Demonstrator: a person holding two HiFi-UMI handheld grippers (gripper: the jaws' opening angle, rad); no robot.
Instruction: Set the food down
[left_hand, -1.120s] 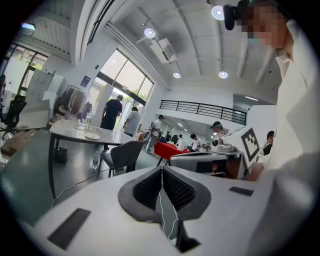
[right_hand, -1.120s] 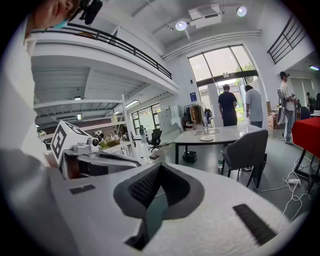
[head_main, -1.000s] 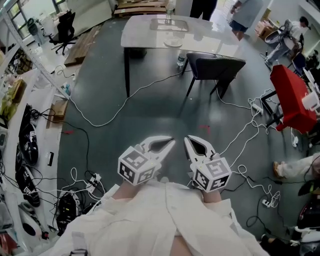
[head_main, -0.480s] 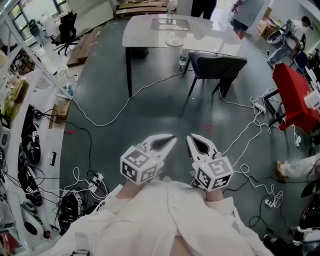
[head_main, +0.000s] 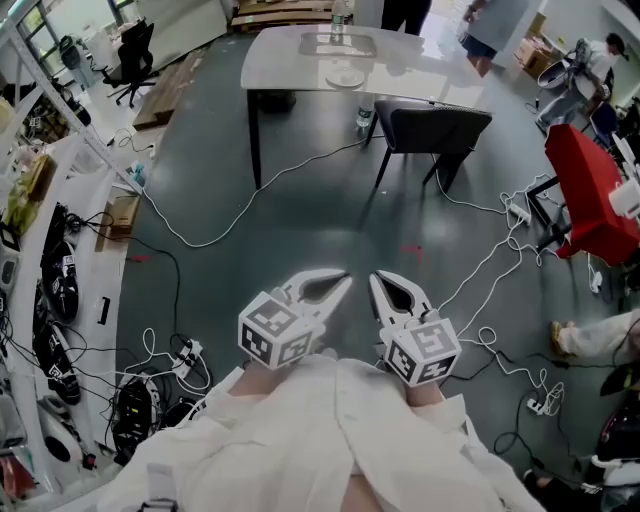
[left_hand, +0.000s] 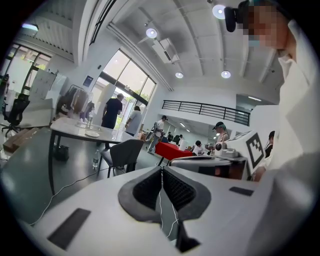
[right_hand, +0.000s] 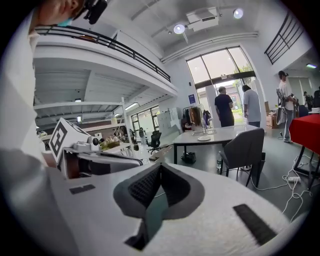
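Both grippers are held close to my body, above the grey floor. My left gripper (head_main: 343, 279) is shut, its pads pressed together with nothing between them (left_hand: 161, 170). My right gripper (head_main: 375, 279) is likewise shut and empty (right_hand: 159, 167). They point side by side toward a white table (head_main: 290, 68) several steps ahead. A small white plate (head_main: 345, 80) lies on that table, with a clear tray (head_main: 340, 45) behind it. I cannot tell whether the plate holds food. No food shows in either gripper.
A dark chair (head_main: 435, 128) stands at the table's near right, with a water bottle (head_main: 363, 118) on the floor beside it. White cables (head_main: 200, 240) cross the floor. Shelves (head_main: 40, 250) line the left, a red-covered table (head_main: 585, 195) the right. People stand beyond the table.
Almost nothing. The head view wobbles slightly; both grippers stay shut and side by side in front of my body.
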